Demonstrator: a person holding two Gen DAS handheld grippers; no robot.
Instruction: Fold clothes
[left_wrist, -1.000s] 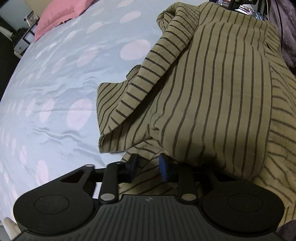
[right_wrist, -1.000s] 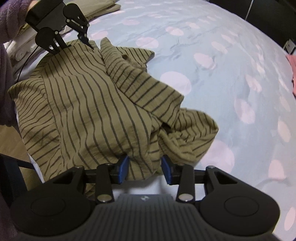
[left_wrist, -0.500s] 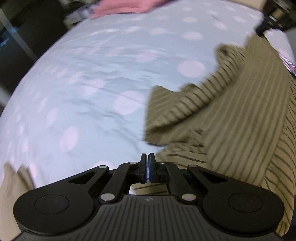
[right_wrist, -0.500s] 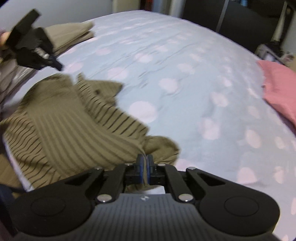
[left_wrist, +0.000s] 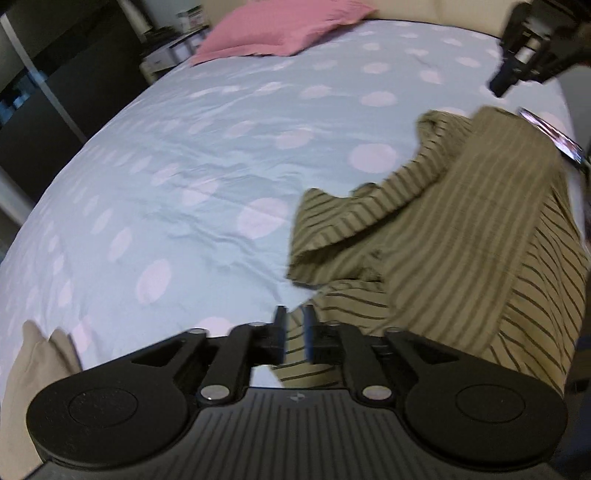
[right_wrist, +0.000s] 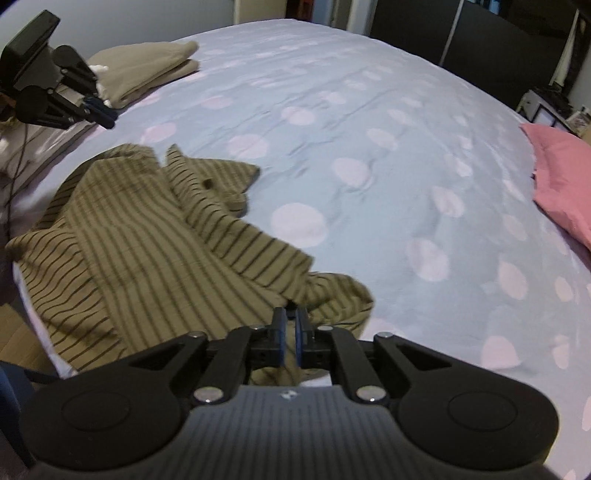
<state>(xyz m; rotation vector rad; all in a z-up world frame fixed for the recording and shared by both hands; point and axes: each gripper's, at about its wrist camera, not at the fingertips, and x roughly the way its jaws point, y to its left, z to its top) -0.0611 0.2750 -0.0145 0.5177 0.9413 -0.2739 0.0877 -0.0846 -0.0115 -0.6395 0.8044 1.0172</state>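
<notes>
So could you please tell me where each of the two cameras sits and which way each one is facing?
Left wrist: sits on the left hand-held gripper, looks along the bed toward the pink pillow; striped shirt to its right, right hand-held gripper at top right.
Right wrist: sits on the right hand-held gripper, looks across the bed toward the folded beige clothes; left hand-held gripper at upper left.
Shared: shirt, bed, pillow; each view shows the other gripper.
</notes>
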